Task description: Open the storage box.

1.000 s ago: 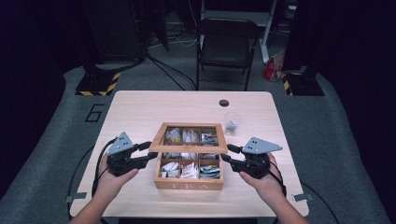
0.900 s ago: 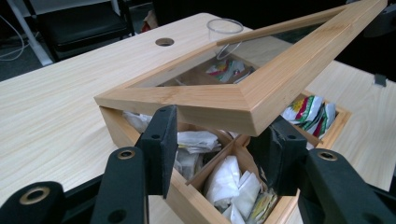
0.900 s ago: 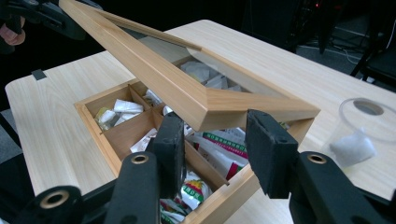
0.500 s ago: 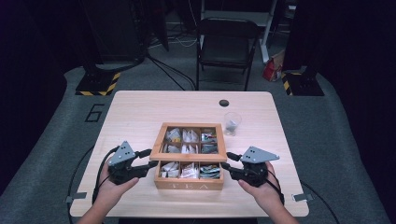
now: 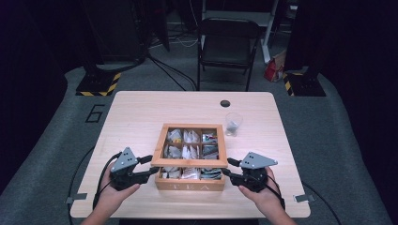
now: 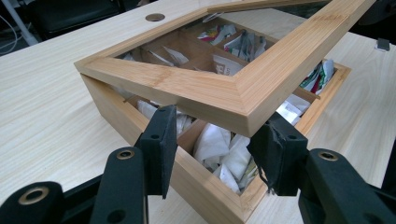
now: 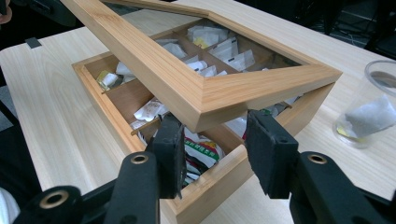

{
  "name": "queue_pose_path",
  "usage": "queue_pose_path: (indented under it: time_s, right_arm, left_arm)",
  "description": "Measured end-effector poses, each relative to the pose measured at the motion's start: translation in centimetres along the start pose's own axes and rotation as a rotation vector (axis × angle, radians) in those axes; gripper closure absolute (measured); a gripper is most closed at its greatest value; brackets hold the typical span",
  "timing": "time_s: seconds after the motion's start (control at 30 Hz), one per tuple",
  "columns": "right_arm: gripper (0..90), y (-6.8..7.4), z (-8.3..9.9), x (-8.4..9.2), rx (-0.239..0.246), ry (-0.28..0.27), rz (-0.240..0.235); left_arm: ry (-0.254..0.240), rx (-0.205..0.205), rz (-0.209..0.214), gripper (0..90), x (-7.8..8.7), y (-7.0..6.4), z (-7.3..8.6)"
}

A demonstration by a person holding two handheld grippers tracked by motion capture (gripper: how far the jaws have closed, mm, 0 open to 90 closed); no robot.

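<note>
Judging from how the lid (image 5: 192, 163) hangs, the work is taken to be somewhere in the middle: the lid is neither fully raised nor shut, and whether it is meant to go up or down cannot be read from its pose alone. It is hinged at the far side and is held tilted over the front of the box (image 5: 190, 185), which is set near the front edge of the table (image 5: 141, 108), between the two hands. One front corner of the lid is clamped between the pads of the left gripper (image 5: 152, 165), and the other front corner is pinched in the same way by the right gripper (image 5: 227, 166); in both gripper views the corner is seen wedged between the black jaws. The lid is a light wooden frame with mitred corners around a clear pane, through which the compartments can be seen. The box is made of the same pale wood, is lettered TEA on its front, and is divided into nine compartments stuffed with paper tea bags (image 6: 215, 144). A clear cup (image 5: 233, 124) with something pale in it is placed just beyond the box's far right corner, untouched.
</note>
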State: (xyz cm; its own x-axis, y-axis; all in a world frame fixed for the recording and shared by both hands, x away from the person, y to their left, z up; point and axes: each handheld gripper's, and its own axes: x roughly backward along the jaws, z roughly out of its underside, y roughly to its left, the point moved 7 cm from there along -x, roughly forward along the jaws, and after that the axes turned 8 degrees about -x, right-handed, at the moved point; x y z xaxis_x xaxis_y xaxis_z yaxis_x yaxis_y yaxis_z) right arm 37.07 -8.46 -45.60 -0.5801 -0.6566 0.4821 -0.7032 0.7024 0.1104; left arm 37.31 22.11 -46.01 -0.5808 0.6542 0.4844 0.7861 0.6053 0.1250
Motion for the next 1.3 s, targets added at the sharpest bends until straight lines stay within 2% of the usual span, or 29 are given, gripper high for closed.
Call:
queue_pose_path:
  time_s: [0.2, 0.37, 0.47, 0.6, 0.73, 1.03, 1.2, 1.3]
  right_arm:
    - [57.3, 0.1, 0.6, -0.2, 0.0, 0.025, -0.002]
    - [57.3, 0.3, 1.5, -0.5, -0.001, 0.04, 0.001]
    - [57.2, 0.3, 2.1, -0.6, 0.015, 0.048, 0.011]
    - [57.3, 0.4, 2.5, -0.8, 0.001, 0.051, 0.001]
    - [57.5, 0.5, 3.0, -1.0, -0.005, 0.063, -0.005]
    - [57.5, 0.7, 3.3, -1.2, -0.012, 0.069, -0.008]
    - [57.5, 0.7, 3.4, -1.2, -0.01, 0.074, -0.013]
    - [57.5, 0.7, 3.5, -1.2, -0.007, 0.076, -0.015]
  left_arm:
    - [0.01, -0.007, 0.011, 51.9, 0.0, -0.4, 0.7]
    - [0.015, -0.011, 0.004, 51.8, -0.2, -0.9, 1.5]
    - [0.032, -0.009, 0.011, 51.8, -0.4, -1.2, 1.9]
    - [0.037, -0.015, 0.009, 51.8, -0.5, -1.3, 2.3]
    - [0.04, -0.005, 0.009, 51.8, -0.7, -1.5, 2.7]
    - [0.048, -0.01, 0.012, 51.8, -0.7, -1.6, 2.9]
    - [0.036, 0.003, 0.017, 51.7, -0.6, -1.8, 3.0]
    - [0.048, -0.006, 0.022, 51.7, -0.5, -1.9, 3.2]
